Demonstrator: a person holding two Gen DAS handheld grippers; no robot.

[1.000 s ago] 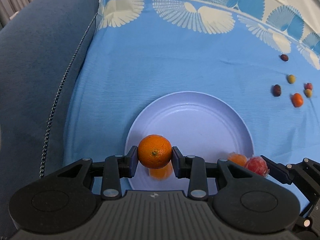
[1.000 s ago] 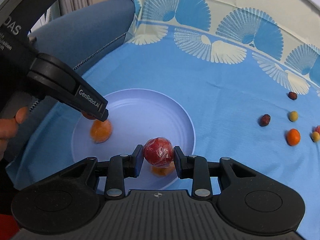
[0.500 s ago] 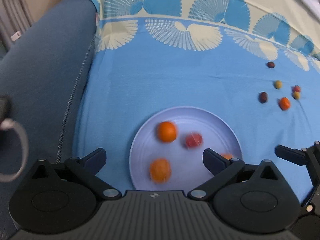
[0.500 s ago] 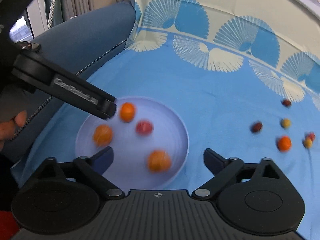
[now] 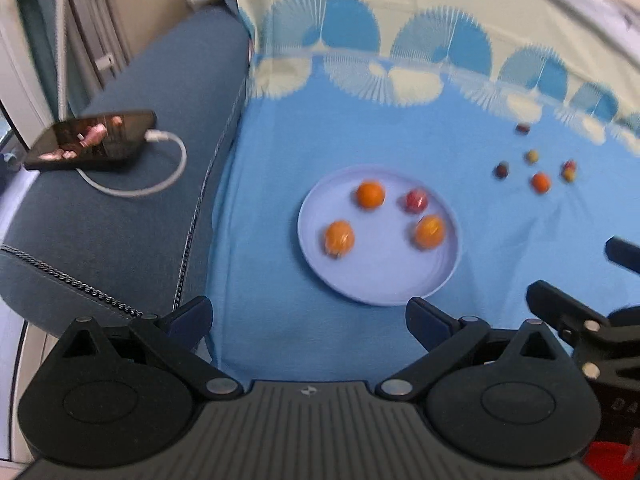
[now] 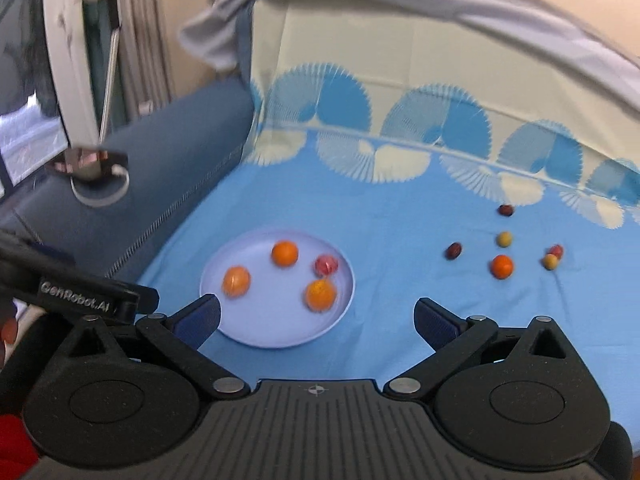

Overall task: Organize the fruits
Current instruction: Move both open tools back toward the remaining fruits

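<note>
Both wrist views of a blue printed tablecloth bearing a pale lilac round plate and, well apart to its right, a loose cluster of small fruits. On the plate lie three orange round citrus fruits and one red round fruit with a glossy, perhaps wrapped, surface; none touches another. Still on the cloth are one small orange round fruit, two dark red oval fruits, two small yellow round fruits and a small red one just beside a yellow one. The left gripper has its jaws spread wide with nothing between them; the right gripper has its jaws opening, near full spread and likewise empty; both hang above the near edge of the cloth, clear of the plate. Judged from size and shape, the remaining fruits are light, smooth and prone to roll, and the smallest are probably soft-skinned and easily bruised. A hold across the widest middle, pads on opposite sides with the fingertips brought down to the cloth, would suit best, with gentle closing force. The paired red and yellow fruits call for care, since a wide jaw could take both. At left, on a grey-blue upholstered sofa arm, rests a black phone on a white cable, outside the task.
</note>
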